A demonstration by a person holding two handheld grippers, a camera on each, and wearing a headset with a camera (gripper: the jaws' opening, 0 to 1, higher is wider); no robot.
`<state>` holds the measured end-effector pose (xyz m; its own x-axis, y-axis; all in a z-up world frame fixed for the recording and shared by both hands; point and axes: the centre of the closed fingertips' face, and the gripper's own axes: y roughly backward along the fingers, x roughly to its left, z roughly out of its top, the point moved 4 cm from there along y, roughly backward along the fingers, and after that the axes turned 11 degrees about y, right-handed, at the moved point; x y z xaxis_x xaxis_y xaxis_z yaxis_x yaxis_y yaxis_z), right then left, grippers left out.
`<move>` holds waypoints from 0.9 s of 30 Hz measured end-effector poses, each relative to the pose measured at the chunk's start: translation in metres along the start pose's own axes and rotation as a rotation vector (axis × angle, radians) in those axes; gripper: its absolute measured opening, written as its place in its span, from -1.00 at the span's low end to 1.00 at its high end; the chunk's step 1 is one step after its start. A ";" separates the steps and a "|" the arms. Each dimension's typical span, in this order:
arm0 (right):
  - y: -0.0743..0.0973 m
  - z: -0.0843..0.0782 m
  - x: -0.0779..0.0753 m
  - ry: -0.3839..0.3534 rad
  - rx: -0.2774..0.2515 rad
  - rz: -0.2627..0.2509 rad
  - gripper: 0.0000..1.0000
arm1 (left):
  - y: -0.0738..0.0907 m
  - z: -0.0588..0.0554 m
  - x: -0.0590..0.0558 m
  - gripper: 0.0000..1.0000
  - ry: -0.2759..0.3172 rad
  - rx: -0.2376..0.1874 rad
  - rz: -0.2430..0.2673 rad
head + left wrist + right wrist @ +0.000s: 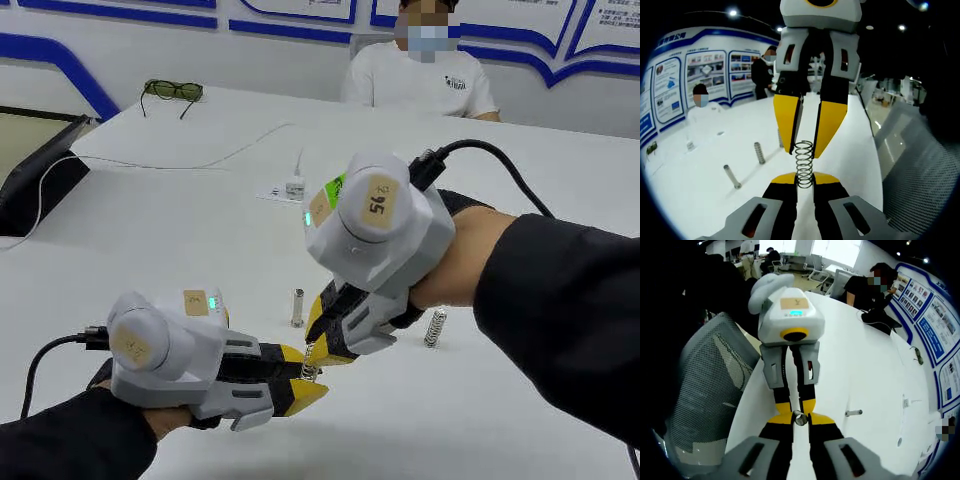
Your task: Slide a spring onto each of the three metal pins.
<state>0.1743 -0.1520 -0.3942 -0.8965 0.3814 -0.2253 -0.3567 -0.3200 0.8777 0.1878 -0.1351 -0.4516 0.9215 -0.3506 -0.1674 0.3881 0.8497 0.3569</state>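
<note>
White tabletop (pixel 150 220) carried a bare pin (pixel 297 307) and a sprung pin (pixel 435 327) toward its near edge. Above that edge, the left gripper (pixel 303 375) was clamped on the lower end of a spring (pixel 803 160). The right gripper (pixel 320 348) had its jaws flanking the upper end; contact could not be determined. Risk: opposed pull or uneven squeeze could bend the spring or flick it off the near edge.

Silver spring (pixel 804 162); left gripper (pixel 804 181), right gripper (pixel 806 145) yellow-tipped (black and white behind); white table (pixel 180 230).
</note>
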 end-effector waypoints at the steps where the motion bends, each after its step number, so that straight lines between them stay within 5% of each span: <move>1: 0.000 0.000 0.000 -0.002 0.001 0.002 -0.74 | 0.000 0.000 0.000 -0.78 0.000 -0.001 -0.003; 27: -0.007 -0.006 -0.002 -0.041 -0.003 0.024 -0.76 | 0.001 0.004 0.005 -0.76 0.003 -0.025 0.003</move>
<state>0.1768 -0.1552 -0.4026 -0.8935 0.4087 -0.1863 -0.3357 -0.3323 0.8814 0.1927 -0.1376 -0.4488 0.9226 -0.3468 -0.1689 0.3847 0.8602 0.3347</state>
